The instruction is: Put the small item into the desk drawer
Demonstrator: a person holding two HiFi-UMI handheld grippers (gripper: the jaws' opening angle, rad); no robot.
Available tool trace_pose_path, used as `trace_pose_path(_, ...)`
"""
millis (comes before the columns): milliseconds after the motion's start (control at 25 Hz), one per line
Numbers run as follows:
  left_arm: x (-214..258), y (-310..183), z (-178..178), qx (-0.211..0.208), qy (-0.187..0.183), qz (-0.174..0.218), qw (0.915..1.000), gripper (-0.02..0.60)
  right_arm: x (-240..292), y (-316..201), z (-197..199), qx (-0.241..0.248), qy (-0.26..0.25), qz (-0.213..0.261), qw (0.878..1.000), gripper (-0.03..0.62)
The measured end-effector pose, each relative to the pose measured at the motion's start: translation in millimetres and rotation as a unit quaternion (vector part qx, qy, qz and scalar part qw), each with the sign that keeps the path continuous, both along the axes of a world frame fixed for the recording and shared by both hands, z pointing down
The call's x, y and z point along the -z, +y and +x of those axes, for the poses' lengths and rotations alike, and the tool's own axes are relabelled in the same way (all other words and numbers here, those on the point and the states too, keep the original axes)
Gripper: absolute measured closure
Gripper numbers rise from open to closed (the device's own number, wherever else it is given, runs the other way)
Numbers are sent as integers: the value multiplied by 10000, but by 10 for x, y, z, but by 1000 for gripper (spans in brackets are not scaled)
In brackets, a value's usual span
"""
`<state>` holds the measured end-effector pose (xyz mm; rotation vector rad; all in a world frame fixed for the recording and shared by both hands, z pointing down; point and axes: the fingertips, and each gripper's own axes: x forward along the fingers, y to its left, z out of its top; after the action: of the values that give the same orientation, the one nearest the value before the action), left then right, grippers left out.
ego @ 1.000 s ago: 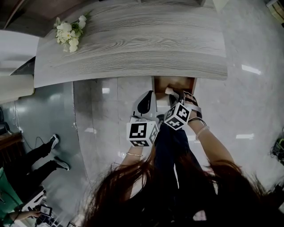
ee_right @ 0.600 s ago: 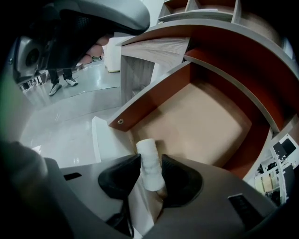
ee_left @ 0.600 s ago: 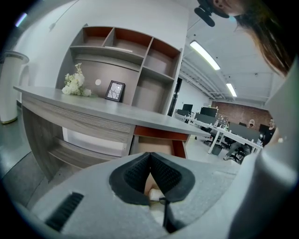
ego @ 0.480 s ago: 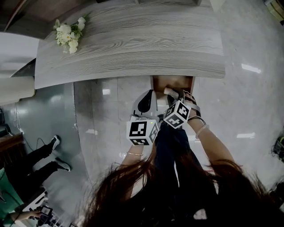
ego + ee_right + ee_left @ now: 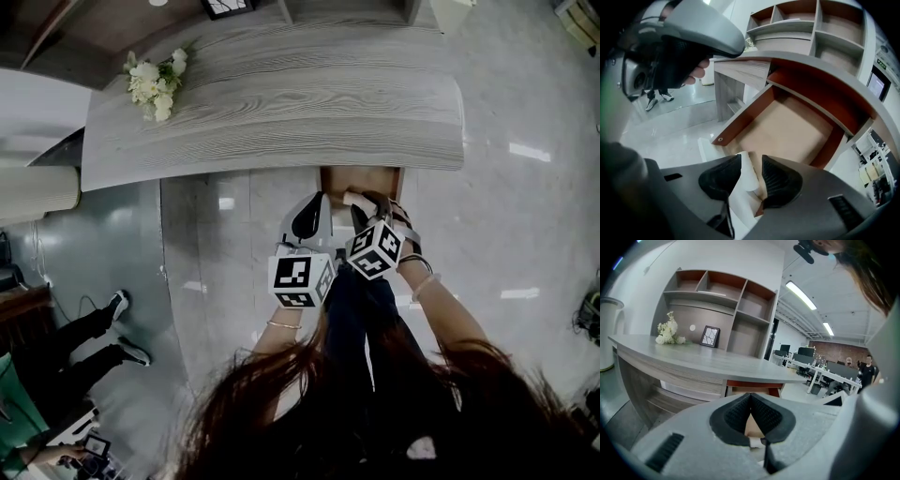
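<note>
over the open drawer [image 5: 787,126] under the desk [image 5: 281,103], poised with right gripper [image 5: 751,161] closing, not yet pinching the small white item [image 5: 744,176] between its jaws, aimed to land inside; left gripper [image 5: 750,397] shut, parked alongside, clear of the drop

— Where do we look from up top?
— Our head view hangs high above the desk [image 5: 272,103] and faces steeply down. The desk top fills the upper frame, the open drawer [image 5: 361,183] sits near the middle, and the floor [image 5: 525,234] lies all round.
— And our left gripper view?
— There we sit low, about level with the desk top, facing across it toward the shelf unit [image 5: 717,301] and an office beyond. The flowers [image 5: 155,80] show in both views.
— Our right gripper view?
— Very near, tilted down into the drawer from its front corner. All three views share that drawer, though the left one catches only a sliver under the desk edge.
</note>
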<state>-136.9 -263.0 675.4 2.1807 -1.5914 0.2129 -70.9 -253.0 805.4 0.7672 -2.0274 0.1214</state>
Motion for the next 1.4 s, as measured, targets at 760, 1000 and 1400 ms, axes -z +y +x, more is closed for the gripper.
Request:
trace_pose_path(760,621,22,111,-111,-269,266,9992,566,1053,-56,23,-488,-1002,561,9922,523)
trace_pose_path(1000,896,37,180,-87,-296,369,9988,566,1442,-66,116,-722,-1371,628,9859,533)
trace_pose_path(1400,1333,80,309,-58,-367,503,9980,566,2055,-99,295,-838,-1659,948,9780,553)
